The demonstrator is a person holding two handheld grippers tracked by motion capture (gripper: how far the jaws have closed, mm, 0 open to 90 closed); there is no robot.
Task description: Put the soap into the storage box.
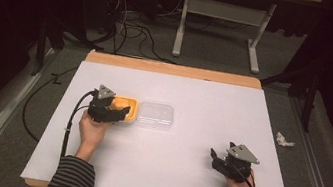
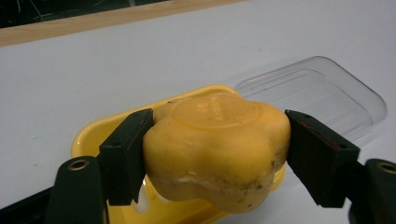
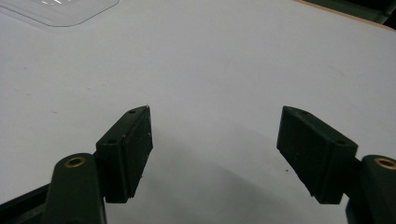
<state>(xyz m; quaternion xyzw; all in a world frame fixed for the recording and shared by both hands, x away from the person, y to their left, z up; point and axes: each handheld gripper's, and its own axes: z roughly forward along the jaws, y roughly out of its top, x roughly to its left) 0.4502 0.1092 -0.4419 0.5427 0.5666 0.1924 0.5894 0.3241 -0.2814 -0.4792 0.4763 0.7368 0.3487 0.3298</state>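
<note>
Where clamped, soap [image 2: 217, 154] crosswise, stamp upward.

I count two grippers: the left gripper [image 1: 121, 112] at centre left of the high view, the right gripper [image 1: 214, 159] at lower right. One yellow soap bar [image 2: 217, 151] sits mid-frame in the left gripper view. I see one yellow dish [image 1: 128, 103] and one clear lid [image 1: 155, 115], both near the centre. One crumpled white scrap [image 1: 284, 140] lies at far right.
</note>
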